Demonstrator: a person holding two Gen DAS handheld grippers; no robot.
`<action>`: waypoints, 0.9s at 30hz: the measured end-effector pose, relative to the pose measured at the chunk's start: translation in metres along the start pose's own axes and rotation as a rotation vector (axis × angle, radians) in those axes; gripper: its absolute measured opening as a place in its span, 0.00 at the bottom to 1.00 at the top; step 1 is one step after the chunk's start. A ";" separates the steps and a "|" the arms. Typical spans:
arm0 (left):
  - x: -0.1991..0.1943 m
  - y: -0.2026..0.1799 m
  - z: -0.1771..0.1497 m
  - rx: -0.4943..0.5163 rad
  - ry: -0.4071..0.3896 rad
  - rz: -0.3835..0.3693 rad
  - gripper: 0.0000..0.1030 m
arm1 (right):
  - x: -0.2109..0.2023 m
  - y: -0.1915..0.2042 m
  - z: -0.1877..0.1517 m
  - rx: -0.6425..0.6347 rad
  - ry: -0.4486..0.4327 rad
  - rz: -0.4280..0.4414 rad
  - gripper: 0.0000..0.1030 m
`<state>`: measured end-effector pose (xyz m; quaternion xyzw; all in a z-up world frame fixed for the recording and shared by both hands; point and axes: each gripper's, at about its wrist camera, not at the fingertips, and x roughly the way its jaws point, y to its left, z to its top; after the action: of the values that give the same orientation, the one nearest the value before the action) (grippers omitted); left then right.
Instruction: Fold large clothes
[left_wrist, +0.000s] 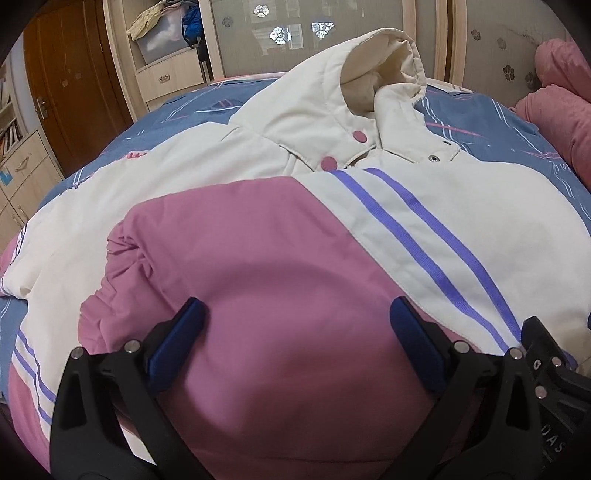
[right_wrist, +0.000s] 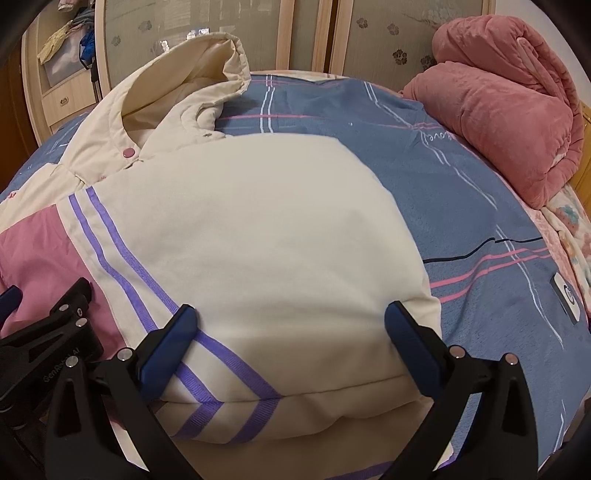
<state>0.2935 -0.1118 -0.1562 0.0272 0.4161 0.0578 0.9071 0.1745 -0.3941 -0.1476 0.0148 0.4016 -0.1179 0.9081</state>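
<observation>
A large cream and pink hooded jacket (left_wrist: 280, 236) with purple stripes lies on the bed, hood (left_wrist: 373, 70) at the far end. A sleeve is folded across its front. My left gripper (left_wrist: 297, 317) is open, its blue fingers spread over the pink sleeve part. My right gripper (right_wrist: 290, 321) is open, its fingers spread over the folded cream part of the jacket (right_wrist: 258, 240) near its folded edge. The left gripper's body shows at the left edge of the right wrist view (right_wrist: 44, 332). Neither gripper holds any cloth.
The bed has a blue sheet (right_wrist: 461, 221) with pink and white lines. A rolled pink blanket (right_wrist: 509, 110) lies at the far right. A small white device (right_wrist: 569, 295) lies on the sheet at right. Wardrobe doors (left_wrist: 236, 33) and a wooden door (left_wrist: 70, 88) stand behind.
</observation>
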 end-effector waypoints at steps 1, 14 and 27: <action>-0.001 0.000 -0.002 0.000 -0.002 0.000 0.98 | -0.007 0.001 0.000 -0.005 -0.039 -0.033 0.99; -0.029 0.007 -0.016 -0.013 -0.033 0.036 0.98 | 0.005 0.012 -0.001 -0.078 0.001 -0.084 0.99; -0.031 0.005 -0.036 0.052 -0.059 0.082 0.98 | 0.000 0.013 -0.001 -0.074 -0.005 -0.078 0.99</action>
<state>0.2457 -0.1109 -0.1562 0.0696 0.3889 0.0832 0.9149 0.1768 -0.3814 -0.1497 -0.0348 0.4037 -0.1384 0.9037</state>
